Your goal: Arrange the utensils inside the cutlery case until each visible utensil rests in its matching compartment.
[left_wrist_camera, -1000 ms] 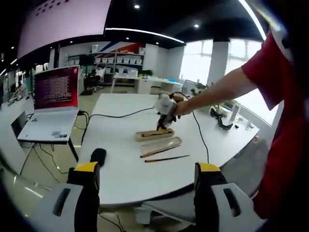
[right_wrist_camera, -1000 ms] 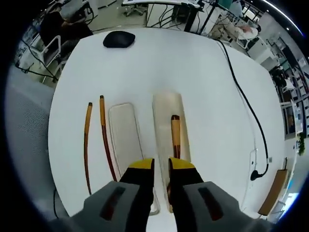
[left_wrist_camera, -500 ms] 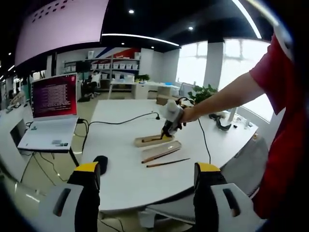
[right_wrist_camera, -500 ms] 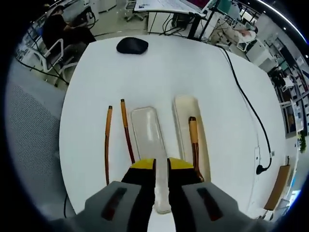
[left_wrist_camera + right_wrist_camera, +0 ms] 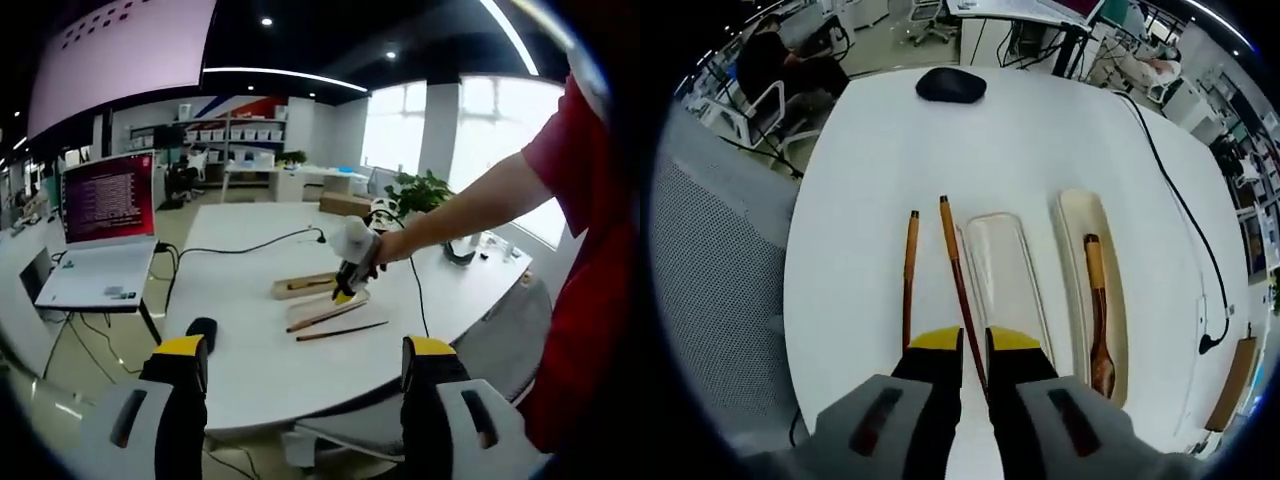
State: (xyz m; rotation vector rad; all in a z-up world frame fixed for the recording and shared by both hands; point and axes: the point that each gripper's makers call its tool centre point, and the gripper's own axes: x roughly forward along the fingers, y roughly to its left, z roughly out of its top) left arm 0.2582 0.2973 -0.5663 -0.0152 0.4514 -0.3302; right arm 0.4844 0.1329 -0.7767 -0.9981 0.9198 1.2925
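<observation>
On the white table [image 5: 870, 180] lay the open cutlery case [image 5: 1098, 290], a cream tray at the right side of the right gripper view, and in it rested one wooden spoon [image 5: 1098, 315], bowl end near the camera. Just to the left of the case lay its clear lid [image 5: 1002, 275], separate from it. Left of the lid were two wooden chopsticks, the right chopstick [image 5: 960, 285] touching the lid's edge or almost, the left chopstick [image 5: 908, 285] a little apart from it. A black mouse [image 5: 951, 85] sat at the far end of the table.

The right gripper [image 5: 973, 345] was over the near end of the right chopstick, jaws nearly together with the stick running between them; it seemed to be pinching it, though whether the grip was firm I cannot tell. The left gripper [image 5: 297, 365] waited far from the table, jaws wide apart and holding nothing.

The step in hand was probably picking up this chopstick. Next it would need lifting clear, carrying over the lid to the right, and laying lengthwise in the case beside the spoon.
</observation>
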